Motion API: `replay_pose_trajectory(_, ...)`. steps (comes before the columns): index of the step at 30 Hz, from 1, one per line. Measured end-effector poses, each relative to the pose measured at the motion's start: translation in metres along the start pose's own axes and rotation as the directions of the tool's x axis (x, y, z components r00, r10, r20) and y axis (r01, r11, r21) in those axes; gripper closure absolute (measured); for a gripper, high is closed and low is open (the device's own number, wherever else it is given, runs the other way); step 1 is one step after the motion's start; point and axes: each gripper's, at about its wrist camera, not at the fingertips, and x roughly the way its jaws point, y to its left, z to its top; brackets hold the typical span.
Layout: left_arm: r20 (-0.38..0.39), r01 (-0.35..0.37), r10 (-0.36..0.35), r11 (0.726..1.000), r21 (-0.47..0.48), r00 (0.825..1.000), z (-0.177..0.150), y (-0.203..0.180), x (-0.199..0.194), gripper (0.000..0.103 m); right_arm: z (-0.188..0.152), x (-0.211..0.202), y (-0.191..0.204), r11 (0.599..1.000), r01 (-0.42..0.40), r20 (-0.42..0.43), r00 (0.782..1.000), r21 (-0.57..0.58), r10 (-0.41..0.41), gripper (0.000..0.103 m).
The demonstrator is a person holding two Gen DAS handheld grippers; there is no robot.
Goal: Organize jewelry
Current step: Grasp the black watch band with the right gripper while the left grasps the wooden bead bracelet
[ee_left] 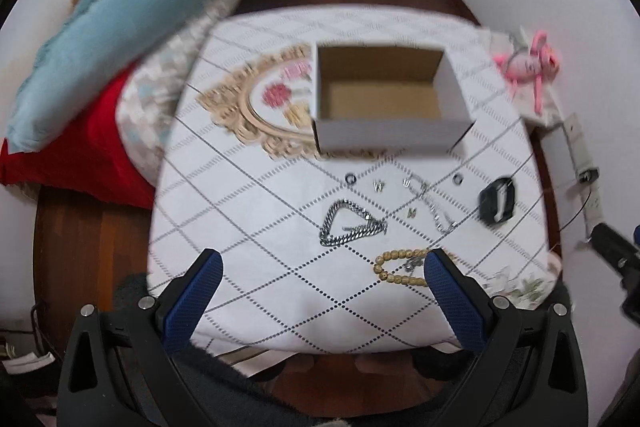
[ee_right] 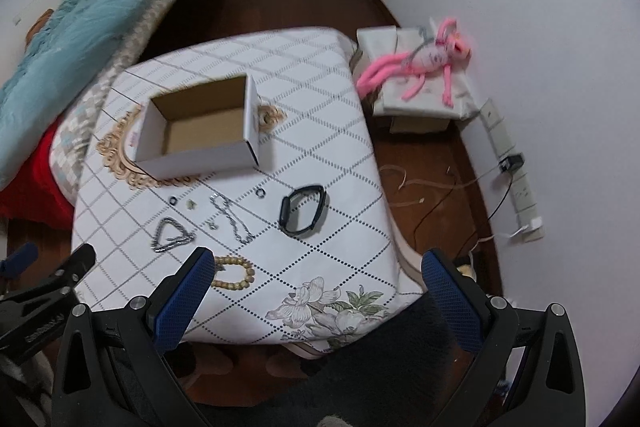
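Observation:
An open, empty cardboard box stands on the white diamond-pattern tablecloth. In front of it lie a thick silver chain, a thin silver chain, a wooden bead bracelet, a black watch band, small rings and tiny earrings. My left gripper is open and empty above the table's near edge. My right gripper is open and empty, over the near right corner.
An ornate oval frame with embroidered flowers lies under the box. A bed with a blue blanket is on the left. A pink plush toy lies on a box at the right, near a power strip.

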Motion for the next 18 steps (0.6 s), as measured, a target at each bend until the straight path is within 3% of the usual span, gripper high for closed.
replay_pose_trajectory(5, -0.088, 0.033, -0.031, 0.999, 0.025, 0.996, -0.010, -0.007, 0.054, 0.001, -0.004, 0.058, -0.009, 1.000, 0.004, -0.064, 0.998, 0.028, -0.002, 0.001)
replay_pose_trajectory(7, -0.140, 0.058, -0.055, 0.998, 0.018, 0.989, -0.016, -0.009, 0.077, 0.013, -0.007, 0.080, -0.014, 0.999, 0.005, -0.099, 0.995, 0.044, -0.001, 0.003)
replay_pose_trajectory(9, -0.183, 0.077, -0.074, 0.997, 0.011, 0.980, -0.021, -0.012, 0.095, 0.019, -0.011, 0.100, -0.019, 0.998, 0.002, -0.128, 0.992, 0.062, 0.006, 0.006)
replay_pose_trajectory(14, -0.221, 0.108, -0.104, 0.994, 0.003, 0.970, -0.026, -0.019, 0.120, 0.021, -0.015, 0.139, -0.029, 0.995, 0.003, -0.191, 0.981, 0.096, 0.016, 0.012)
replay_pose_trajectory(18, -0.210, 0.106, -0.102, 0.994, 0.006, 0.972, -0.027, -0.025, 0.126, 0.026, -0.014, 0.157, -0.030, 0.994, 0.006, -0.213, 0.977, 0.110, 0.018, 0.013)
